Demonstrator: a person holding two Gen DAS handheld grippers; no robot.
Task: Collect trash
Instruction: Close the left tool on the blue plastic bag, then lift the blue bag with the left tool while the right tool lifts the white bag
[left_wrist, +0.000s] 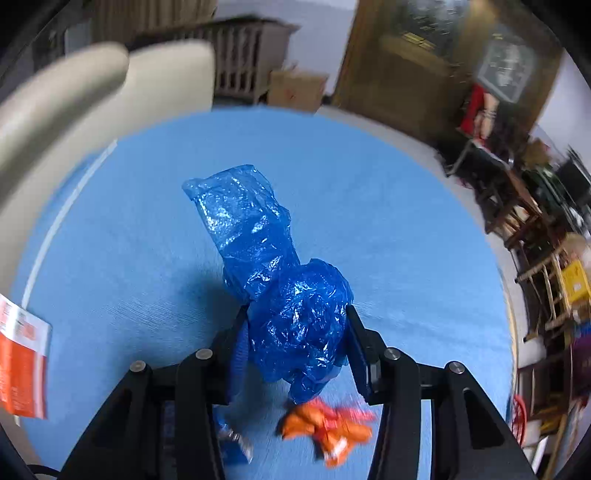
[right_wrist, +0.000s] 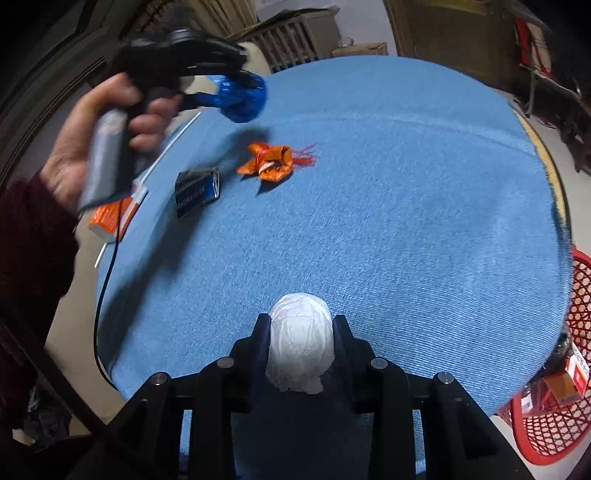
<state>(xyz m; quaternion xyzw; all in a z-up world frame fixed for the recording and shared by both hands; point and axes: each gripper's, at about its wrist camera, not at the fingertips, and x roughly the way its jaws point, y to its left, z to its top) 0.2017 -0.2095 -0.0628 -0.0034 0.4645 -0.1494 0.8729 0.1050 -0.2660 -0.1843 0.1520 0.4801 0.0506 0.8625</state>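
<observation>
Left wrist view: left hand-held gripper (left_wrist: 295, 314) pinches a crumpled blue plastic bag (left_wrist: 280, 288), lifted above the round blue-cloth counter (left_wrist: 388, 221); bag's tail sticks forward past the fingers. Crumpled orange foil wrapper (left_wrist: 327, 428) lies on the cloth below, blurred. Right wrist view: right hand-held gripper (right_wrist: 300, 325) clamps a wadded white paper ball (right_wrist: 300, 339) over the counter's near edge. A dark blue flattened packet (right_wrist: 197, 192) lies beside the orange wrapper; an orange-white carton (right_wrist: 110, 218) sits at the left rim. Red mesh basket (right_wrist: 554, 406) stands right of the counter, some packaging inside.
</observation>
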